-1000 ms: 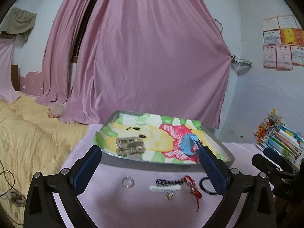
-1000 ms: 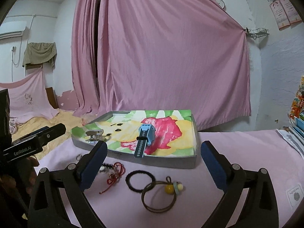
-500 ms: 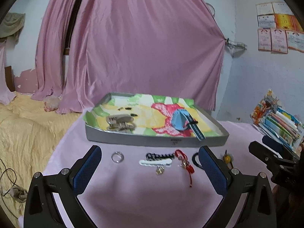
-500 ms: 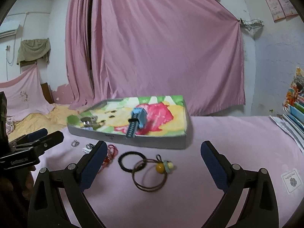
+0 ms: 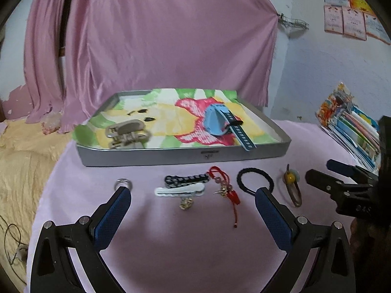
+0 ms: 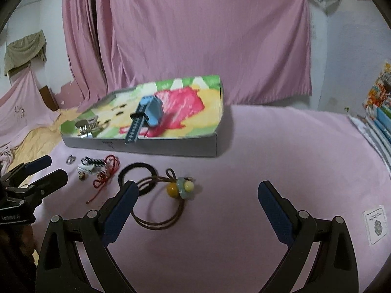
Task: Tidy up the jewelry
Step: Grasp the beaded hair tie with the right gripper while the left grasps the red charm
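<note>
Both grippers have drawn back from the tray since a second ago, so the row of loose pieces on the pink tablecloth [image 5: 171, 244] now lies wholly ahead of their fingers. Seen from the left wrist, the left gripper [image 5: 193, 195] hovers above the cloth with its blue-padded fingers spread wide and nothing between them. Just beyond them lie a silver ring [image 5: 124, 183], a white hair clip [image 5: 180, 191] touching a dark patterned clip [image 5: 187, 179], a small gold charm [image 5: 186, 204], a red cord bracelet [image 5: 226, 188], a black hair tie [image 5: 255, 181] and a brown hair tie with a yellow bead [image 5: 292, 186]. The right gripper [image 6: 196, 190] is also wide open and empty; its left finger overlaps the black hair tie in the right wrist view, and the brown tie lies just ahead between the fingers. Behind the row stands the grey tray [image 5: 185, 155], lined with a colourful cloth, holding a blue watch [image 5: 220, 122] whose strap hangs over the front rim and a pale metal watch [image 5: 127, 131] at its left end. A stack of books [image 5: 352, 127] sits at the far right.
</note>
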The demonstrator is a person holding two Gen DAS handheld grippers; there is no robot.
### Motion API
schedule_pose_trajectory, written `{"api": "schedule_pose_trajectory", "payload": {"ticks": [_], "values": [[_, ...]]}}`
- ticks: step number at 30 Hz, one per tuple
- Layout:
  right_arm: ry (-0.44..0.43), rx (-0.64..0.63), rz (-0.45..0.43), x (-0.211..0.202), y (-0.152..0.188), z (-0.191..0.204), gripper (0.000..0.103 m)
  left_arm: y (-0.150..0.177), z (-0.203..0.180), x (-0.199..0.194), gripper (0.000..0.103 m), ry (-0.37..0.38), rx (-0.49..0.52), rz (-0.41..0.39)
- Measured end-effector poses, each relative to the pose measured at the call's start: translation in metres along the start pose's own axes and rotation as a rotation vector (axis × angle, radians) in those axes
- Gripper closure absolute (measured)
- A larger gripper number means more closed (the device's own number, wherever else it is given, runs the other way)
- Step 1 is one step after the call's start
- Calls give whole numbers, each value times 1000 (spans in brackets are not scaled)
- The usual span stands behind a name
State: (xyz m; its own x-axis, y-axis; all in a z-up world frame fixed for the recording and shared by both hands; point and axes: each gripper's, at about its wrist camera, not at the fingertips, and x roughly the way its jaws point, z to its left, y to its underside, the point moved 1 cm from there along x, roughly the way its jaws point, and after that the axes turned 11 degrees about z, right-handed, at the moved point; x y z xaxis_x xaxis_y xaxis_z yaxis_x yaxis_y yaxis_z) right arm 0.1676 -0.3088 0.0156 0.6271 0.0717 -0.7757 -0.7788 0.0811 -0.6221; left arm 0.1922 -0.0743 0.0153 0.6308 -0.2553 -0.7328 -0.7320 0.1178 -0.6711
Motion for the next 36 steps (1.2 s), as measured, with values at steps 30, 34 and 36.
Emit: {"api": "schedule_pose_trajectory", "payload": {"ticks": [30, 34, 36], "values": [[-51, -123, 187, 36, -13, 22, 72, -7, -26, 45, 93, 123, 45, 219], [-58, -125, 183, 34, -11, 23, 77, -6, -26, 44, 97, 125, 46, 221], [-61, -124, 179, 34, -10, 22, 77, -5, -26, 43, 97, 129, 47, 220]]}}
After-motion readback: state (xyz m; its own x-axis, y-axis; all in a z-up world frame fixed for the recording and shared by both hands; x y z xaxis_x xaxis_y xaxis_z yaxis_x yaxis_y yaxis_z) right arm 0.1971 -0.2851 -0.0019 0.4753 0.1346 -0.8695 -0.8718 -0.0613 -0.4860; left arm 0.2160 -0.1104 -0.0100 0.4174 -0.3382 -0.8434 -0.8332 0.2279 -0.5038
